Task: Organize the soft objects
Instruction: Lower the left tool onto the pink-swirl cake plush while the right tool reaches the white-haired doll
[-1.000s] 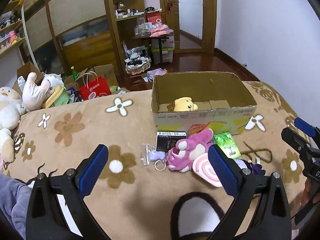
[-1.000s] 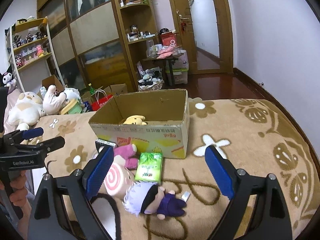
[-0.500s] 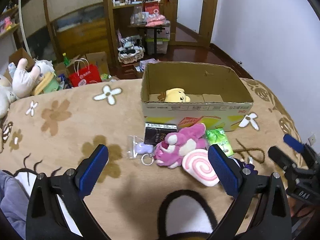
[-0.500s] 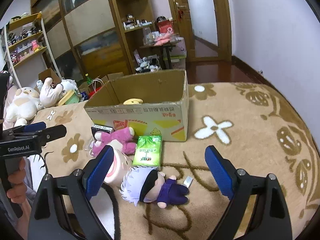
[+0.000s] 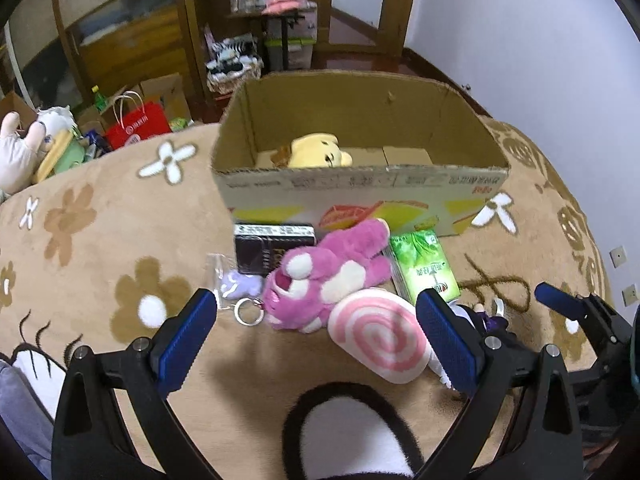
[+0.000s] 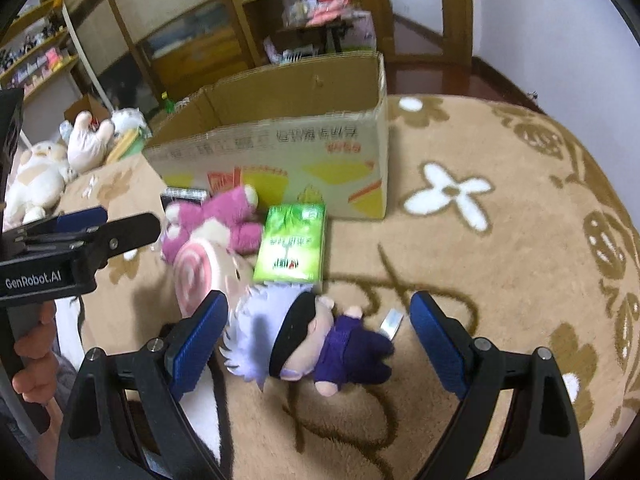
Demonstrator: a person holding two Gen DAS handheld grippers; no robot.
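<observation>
Fuzzy blanket (image 5: 100, 208) bears fluffy pink bear (image 5: 324, 276).

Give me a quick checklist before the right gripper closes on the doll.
1. Right gripper open: ok.
2. Doll between its fingers: ok, head nearer the left finger.
3. Doll clear of the green packet: not ok, hair touches it.
4. Left gripper open and empty: ok, over the pink bear.
5. Box has room: ok, one yellow toy inside.
6. Fingers low enough to grip: cannot tell.
</observation>
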